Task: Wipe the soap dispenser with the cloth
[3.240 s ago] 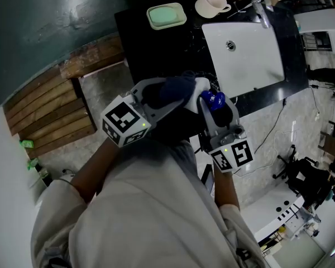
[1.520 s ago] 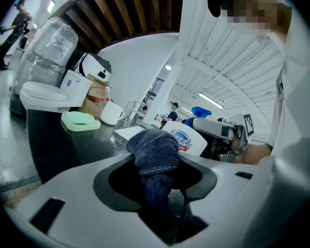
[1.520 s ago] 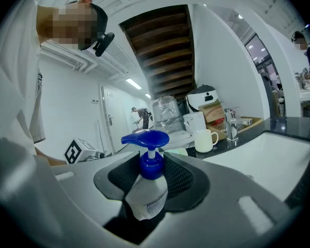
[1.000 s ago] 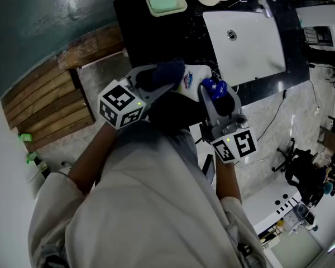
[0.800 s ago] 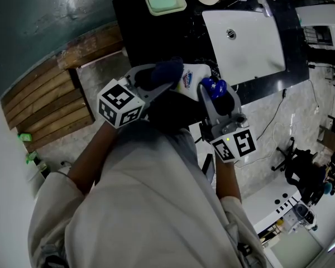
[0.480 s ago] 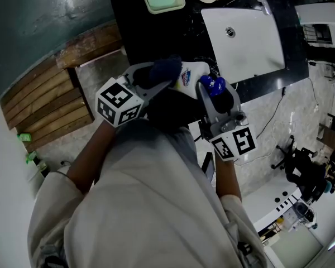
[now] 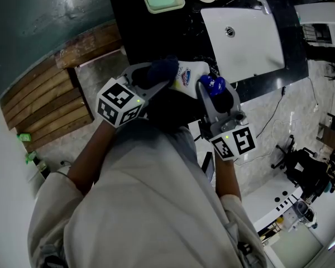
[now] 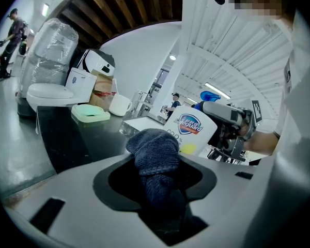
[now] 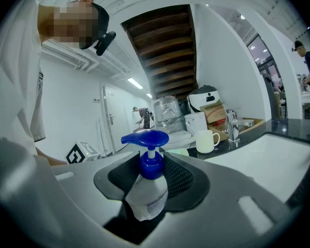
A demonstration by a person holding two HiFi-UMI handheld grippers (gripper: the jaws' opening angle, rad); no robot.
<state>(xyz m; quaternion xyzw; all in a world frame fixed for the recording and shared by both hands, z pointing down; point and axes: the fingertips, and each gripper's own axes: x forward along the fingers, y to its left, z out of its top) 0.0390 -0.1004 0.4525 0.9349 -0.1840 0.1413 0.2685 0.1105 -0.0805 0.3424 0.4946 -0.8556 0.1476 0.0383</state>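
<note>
holds the cloth [image 8: 154, 151] clamped in the left gripper [image 7: 156, 80], soap dispenser [image 8: 192, 128] just ahead and slightly right, long axis running across into the right gripper [image 7: 211, 91] clenched round its neck.

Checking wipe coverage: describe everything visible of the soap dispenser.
The soap dispenser is a white plastic bottle with a blue pump head and spout, a red-and-blue shield logo on its front and a small-print label on the back. It is held off the counter, somewhat tilted, clamped just below the pump between the jaws of the right gripper. The dark blue cloth, pinched in the left gripper, sits up against its logo side.
</note>
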